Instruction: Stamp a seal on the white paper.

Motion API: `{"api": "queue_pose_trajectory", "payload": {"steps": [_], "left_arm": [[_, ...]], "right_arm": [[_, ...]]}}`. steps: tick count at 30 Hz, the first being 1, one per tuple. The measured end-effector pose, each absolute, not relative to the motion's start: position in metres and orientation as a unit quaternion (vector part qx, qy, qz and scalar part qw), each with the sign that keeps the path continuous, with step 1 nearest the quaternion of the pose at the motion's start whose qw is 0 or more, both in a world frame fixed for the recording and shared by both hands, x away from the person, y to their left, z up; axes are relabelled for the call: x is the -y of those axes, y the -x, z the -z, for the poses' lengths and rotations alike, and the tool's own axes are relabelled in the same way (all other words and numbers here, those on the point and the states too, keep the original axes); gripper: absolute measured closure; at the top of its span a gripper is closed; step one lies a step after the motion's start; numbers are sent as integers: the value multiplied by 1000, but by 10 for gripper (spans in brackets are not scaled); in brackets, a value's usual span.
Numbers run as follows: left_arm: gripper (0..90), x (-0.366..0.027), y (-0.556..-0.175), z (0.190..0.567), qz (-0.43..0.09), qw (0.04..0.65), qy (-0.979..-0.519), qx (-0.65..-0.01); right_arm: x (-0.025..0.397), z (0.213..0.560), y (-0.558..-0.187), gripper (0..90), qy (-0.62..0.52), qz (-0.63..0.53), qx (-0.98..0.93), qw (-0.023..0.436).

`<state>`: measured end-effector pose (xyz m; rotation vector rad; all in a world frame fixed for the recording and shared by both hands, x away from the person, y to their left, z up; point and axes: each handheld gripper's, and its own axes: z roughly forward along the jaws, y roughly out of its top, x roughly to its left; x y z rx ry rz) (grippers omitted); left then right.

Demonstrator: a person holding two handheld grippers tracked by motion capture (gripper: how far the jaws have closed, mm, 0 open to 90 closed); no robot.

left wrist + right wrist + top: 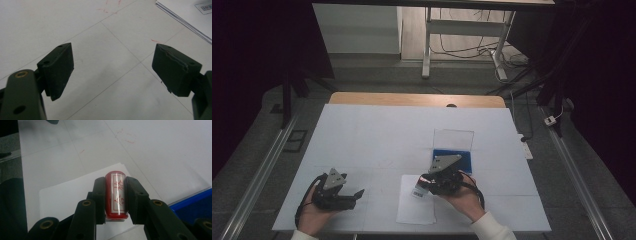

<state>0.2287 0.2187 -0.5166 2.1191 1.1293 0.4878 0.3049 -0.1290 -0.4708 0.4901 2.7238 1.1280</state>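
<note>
My right gripper [115, 183] is shut on a red cylindrical stamp [117, 200] with a white label of red characters, held lengthwise between the jaws. In the high view the right gripper [424, 187] hovers over the top of a white paper stack [414, 212] near the table's front edge. The left gripper [357, 195] rests low at the front left, a person's hand around it. Its jaws stand wide apart in the left gripper view, and the left gripper [112, 70] has only bare table between them.
A blue ink pad [452, 159] with an upright clear lid [453, 139] sits just behind the right gripper. The paper stack [190, 15] bears a small printed label [203, 7]. Faint red marks [126, 137] dot the white table [372, 135].
</note>
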Motion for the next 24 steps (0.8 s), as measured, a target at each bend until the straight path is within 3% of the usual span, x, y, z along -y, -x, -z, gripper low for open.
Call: {"api": "queue_pose_trajectory", "payload": {"steps": [24], "left_arm": [[182, -215, -229, 519, -185, 337, -817, -430]], "right_arm": [[166, 443, -319, 696, -199, -398, -887, 125]]}}
